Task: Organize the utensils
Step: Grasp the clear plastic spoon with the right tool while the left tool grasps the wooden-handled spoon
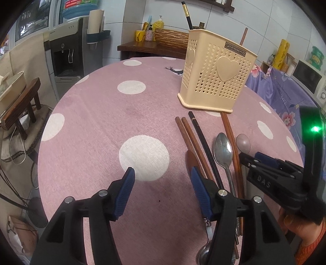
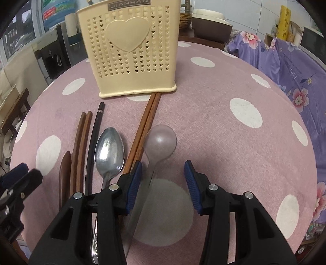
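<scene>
A cream perforated utensil holder (image 1: 216, 77) (image 2: 130, 51) stands on the pink dotted tablecloth, with a black chopstick (image 1: 187, 15) and a brown one in it. In front of it lie brown chopsticks (image 2: 81, 150), a black chopstick (image 2: 94, 142), a metal spoon (image 2: 109, 152), another brown chopstick pair (image 2: 143, 130), a clear plastic spoon (image 2: 159, 142) and a dark wooden piece (image 2: 65, 175). My left gripper (image 1: 162, 179) is open, low over the cloth left of the utensils. My right gripper (image 2: 162, 173) is open around the clear spoon's handle, without touching it.
The round table (image 1: 91, 114) ends close on the left and front. A water dispenser (image 1: 69, 51) and a wooden stool (image 1: 22, 102) stand to the left. A purple floral cloth (image 2: 285, 67) covers furniture on the right. A wooden side table with bottles (image 1: 150, 38) is behind.
</scene>
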Demonstrator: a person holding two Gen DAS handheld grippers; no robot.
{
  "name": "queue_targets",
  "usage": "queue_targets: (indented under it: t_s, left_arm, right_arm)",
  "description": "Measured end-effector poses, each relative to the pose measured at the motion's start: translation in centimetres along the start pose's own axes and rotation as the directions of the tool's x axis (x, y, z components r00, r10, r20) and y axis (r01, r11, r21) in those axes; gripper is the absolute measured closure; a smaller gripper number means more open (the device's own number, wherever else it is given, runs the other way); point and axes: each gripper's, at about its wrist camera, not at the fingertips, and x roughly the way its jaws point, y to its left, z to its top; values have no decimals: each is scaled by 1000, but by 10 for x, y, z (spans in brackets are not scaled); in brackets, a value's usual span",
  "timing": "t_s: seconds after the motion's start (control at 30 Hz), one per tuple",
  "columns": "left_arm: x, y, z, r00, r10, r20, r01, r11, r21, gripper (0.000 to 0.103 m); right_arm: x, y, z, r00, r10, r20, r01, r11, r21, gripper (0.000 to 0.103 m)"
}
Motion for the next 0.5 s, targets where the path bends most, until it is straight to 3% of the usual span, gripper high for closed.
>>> queue_targets:
  t_s: [0.3,0.4,0.5]
  left_arm:
    - [-1,3,1,1000,7,-1,-7,1000,-11,45]
    - [1,3,0,1000,9,-9,-9,1000,-14,45]
    - [1,1,-1,1000,6,-14,-6,1000,-9,45]
  right_arm:
    - [14,2,18,999,-34,2,34,998,60,58]
    - [16,4,21,999,-45,9,44,997,58,66]
    - [15,5,20,999,-43,18,42,997,58,66]
